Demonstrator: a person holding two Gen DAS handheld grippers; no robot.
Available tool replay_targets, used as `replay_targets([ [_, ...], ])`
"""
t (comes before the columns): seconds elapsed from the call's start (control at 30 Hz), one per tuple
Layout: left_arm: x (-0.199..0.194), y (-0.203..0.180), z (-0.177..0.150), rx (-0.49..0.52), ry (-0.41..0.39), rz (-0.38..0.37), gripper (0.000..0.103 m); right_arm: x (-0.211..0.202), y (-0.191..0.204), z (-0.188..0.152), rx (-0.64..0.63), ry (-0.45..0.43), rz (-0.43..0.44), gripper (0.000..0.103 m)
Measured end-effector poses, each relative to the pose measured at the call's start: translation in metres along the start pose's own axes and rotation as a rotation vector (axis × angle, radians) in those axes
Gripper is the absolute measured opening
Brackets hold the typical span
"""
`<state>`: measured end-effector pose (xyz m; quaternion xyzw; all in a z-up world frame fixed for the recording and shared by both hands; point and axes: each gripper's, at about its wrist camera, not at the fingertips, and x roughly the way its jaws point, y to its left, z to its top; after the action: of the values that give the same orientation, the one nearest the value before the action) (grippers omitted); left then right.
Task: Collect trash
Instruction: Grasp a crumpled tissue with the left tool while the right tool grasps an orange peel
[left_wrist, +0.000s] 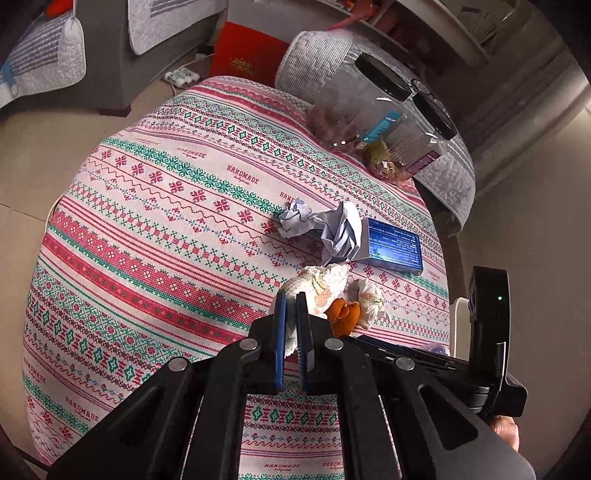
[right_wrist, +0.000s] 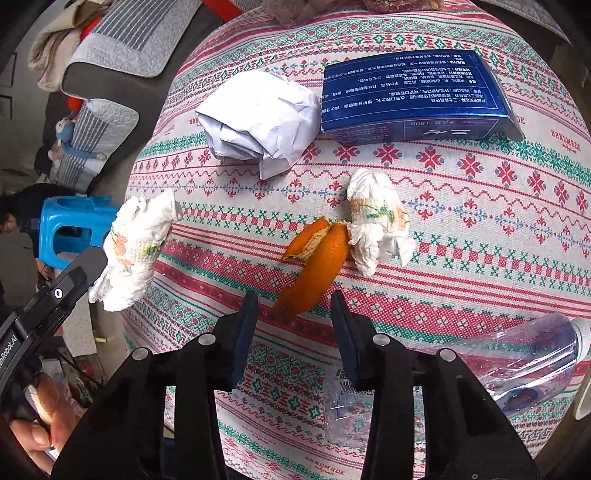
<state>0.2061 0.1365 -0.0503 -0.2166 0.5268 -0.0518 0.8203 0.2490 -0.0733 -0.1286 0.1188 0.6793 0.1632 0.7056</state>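
My left gripper (left_wrist: 291, 300) is shut on a crumpled printed tissue (left_wrist: 321, 285); in the right wrist view that tissue (right_wrist: 136, 247) hangs off the table's left edge. My right gripper (right_wrist: 295, 308) points down at a curl of orange peel (right_wrist: 319, 264). The peel's lower end lies between the open fingers, and the pads are clear of it. A second printed tissue (right_wrist: 376, 221) touches the peel's top. Behind them lie a crumpled white paper (right_wrist: 258, 125) and a blue box (right_wrist: 410, 96). A crushed clear plastic bottle (right_wrist: 524, 358) lies at the right gripper's right.
A patterned red, green and white tablecloth (left_wrist: 166, 221) covers the table. Two clear jars with black lids (left_wrist: 369, 107) stand at its far side, and another paper ball (left_wrist: 293, 218) lies mid-table. A blue plastic stool (right_wrist: 74, 225) and grey-covered sofas (left_wrist: 110, 55) stand beyond the left edge.
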Motion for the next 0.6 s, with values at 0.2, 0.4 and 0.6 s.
replay_targets([
  [0.2, -0.005, 0.007, -0.001, -0.007, -0.006, 0.000, 0.005, 0.017, -0.003, 0.005, 0.074, -0.018, -0.022, 0.023],
  [0.4, -0.013, 0.011, 0.001, -0.025, -0.020, -0.004, 0.005, 0.006, 0.000, 0.003, 0.066, -0.032, 0.012, 0.009],
  [0.6, -0.018, 0.010, 0.002, -0.030, -0.034, -0.010, 0.005, -0.015, 0.004, -0.004, 0.046, -0.025, 0.070, 0.007],
])
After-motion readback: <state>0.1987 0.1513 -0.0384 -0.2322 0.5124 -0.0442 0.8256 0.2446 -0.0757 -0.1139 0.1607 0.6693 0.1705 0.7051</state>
